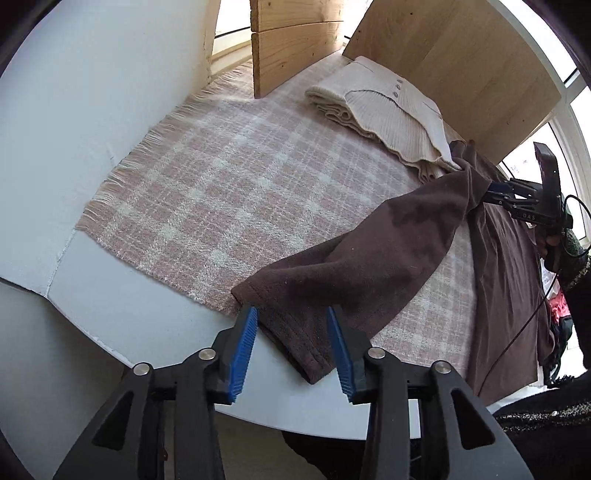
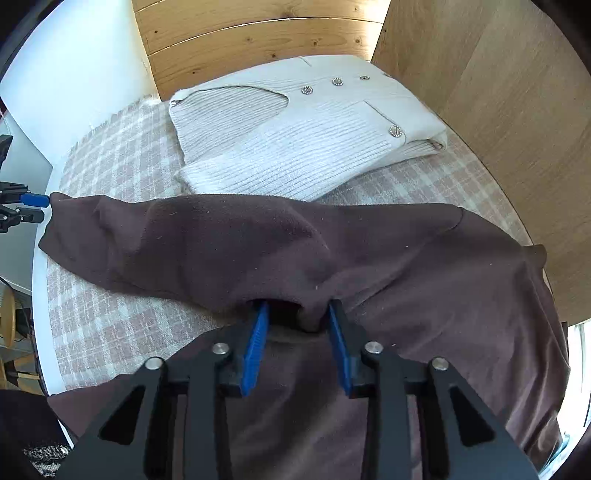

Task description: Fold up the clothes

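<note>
A dark brown garment point(image 1: 369, 251) lies across a pink plaid blanket point(image 1: 221, 192) on a white table. Its sleeve runs down to the table's near edge, and the cuff point(image 1: 295, 343) lies there between the spread blue pads of my left gripper point(image 1: 292, 325), which is open. In the right wrist view that gripper point(image 2: 37, 207) stands just off the sleeve's tip. My right gripper point(image 2: 297, 314) has a bunched fold of the brown garment point(image 2: 221, 240) between its pads, and the cloth rises in a ridge towards it. The left wrist view shows the right gripper point(image 1: 487, 192) pinching that fold.
A folded cream ribbed cardigan point(image 2: 295, 140) with buttons sits at the back of the blanket point(image 2: 122, 155). Wooden boards point(image 2: 258, 33) stand behind it and along the right side point(image 2: 498, 110). The white table's edge point(image 1: 129, 314) curves close below my left gripper. A person's tweed sleeve point(image 1: 576, 251) is at the right.
</note>
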